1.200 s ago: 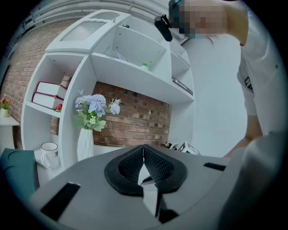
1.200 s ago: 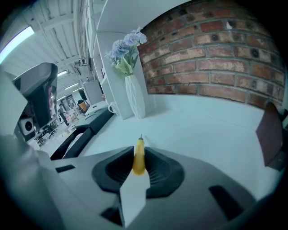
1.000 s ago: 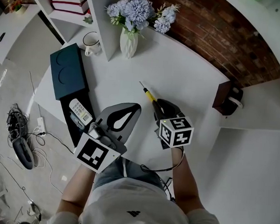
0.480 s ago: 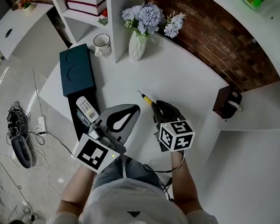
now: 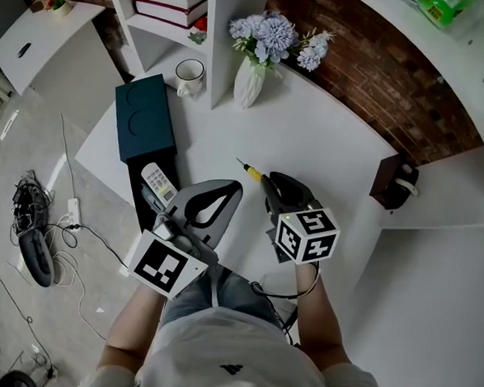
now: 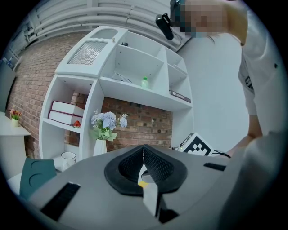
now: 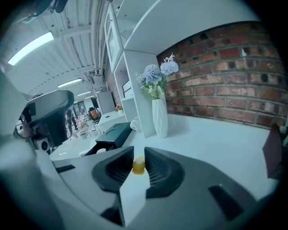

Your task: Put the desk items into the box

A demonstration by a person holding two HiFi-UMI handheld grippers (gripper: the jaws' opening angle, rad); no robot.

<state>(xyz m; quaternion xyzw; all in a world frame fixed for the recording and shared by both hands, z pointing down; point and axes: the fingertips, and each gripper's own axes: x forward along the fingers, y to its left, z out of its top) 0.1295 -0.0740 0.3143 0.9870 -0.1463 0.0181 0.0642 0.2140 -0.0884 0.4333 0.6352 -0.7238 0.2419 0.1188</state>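
Carrying screwdriver (image 5: 254,172) pinched in right claw (image 7: 138,158), nearer the box (image 5: 138,173) than before; left claw (image 6: 143,150) closed, empty; deposit pending.

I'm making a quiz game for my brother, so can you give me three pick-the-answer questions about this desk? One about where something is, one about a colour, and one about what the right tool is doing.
1. Where is the mug?
A. in a black box
B. on the desk at the foot of the shelf
C. on the floor

2. What colour is the vase?
A. red
B. green
C. white

3. What is the right tool doing?
A. standing wide open and empty
B. shut on the screwdriver
C. shut on a cup

Answers:
1 B: it stands on the white desk, right beside the shelf's upright.
2 C: it is plain white under the blue flowers.
3 B: the screwdriver's yellow handle sits clamped between its jaws.
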